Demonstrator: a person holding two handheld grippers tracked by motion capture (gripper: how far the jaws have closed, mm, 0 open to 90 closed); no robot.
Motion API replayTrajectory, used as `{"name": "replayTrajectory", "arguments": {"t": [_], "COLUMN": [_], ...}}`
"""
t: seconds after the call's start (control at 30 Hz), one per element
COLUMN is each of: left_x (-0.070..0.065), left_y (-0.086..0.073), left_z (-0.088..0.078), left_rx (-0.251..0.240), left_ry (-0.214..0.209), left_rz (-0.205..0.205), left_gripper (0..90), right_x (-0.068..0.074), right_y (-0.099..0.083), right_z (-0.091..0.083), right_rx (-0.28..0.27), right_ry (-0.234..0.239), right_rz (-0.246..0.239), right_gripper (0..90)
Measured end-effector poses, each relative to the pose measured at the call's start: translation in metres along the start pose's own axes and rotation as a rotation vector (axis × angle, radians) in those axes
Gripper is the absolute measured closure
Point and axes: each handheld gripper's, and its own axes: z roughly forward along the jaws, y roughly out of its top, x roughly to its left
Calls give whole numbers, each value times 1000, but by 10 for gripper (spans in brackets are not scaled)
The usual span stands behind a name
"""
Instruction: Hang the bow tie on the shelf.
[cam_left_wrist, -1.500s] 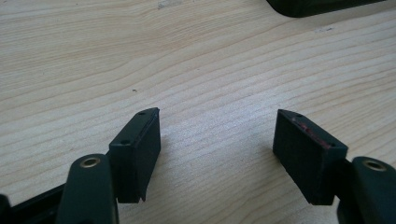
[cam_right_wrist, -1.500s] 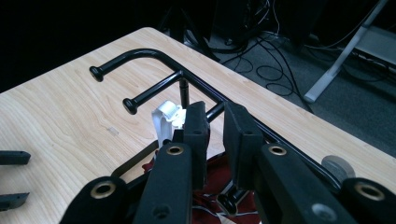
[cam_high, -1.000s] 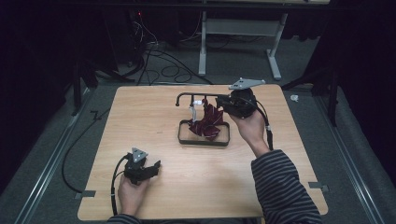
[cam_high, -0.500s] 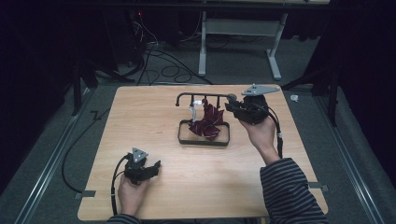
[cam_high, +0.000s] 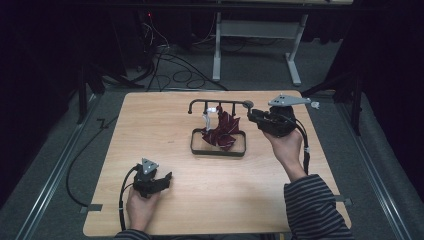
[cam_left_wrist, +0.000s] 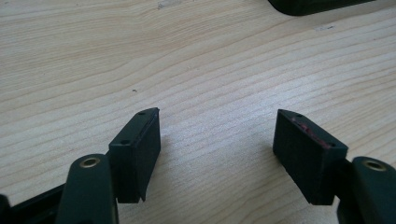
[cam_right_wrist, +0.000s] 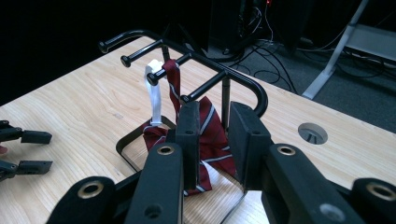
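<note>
While draped off a peg of the black rack (cam_high: 218, 106), dark red striped tie (cam_high: 224, 131) piled inside its base frame (cam_high: 218, 150). Right gripper (cam_right_wrist: 219, 135) just beside rack, jaws narrowly parted, empty. Left gripper (cam_left_wrist: 217, 156) spread wide over bare table (cam_high: 150, 125), well apart.

No legible text, label, brand, number or sign was visible in any view. The wooden table (cam_high: 150, 130), the black rack (cam_right_wrist: 219, 74) and the striped red cloth (cam_high: 223, 131) carried no readable marking. The jaw pads in both gripper views were unmarked.
</note>
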Motion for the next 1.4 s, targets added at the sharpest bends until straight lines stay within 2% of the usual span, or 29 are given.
{"name": "replayTrajectory", "arguments": {"t": [0.3,0.9,1.13,1.4], "left_x": [0,0,0,0], "left_y": [0,0,0,0], "left_z": [0,0,0,0], "left_rx": [0,0,-1,-1], "left_ry": [0,1,2,2], "left_rz": [0,0,0,0], "left_gripper": [325,325,324,325], "right_x": [-6,-14,-17,-17], "right_y": [-7,-23,-30,-35], "right_z": [-9,-30,-41,-46], "right_rx": [-9,-31,-53,-61], "right_ry": [3,0,11,12], "right_rz": [32,55,79,86], "right_gripper": [745,731,724,724]}}
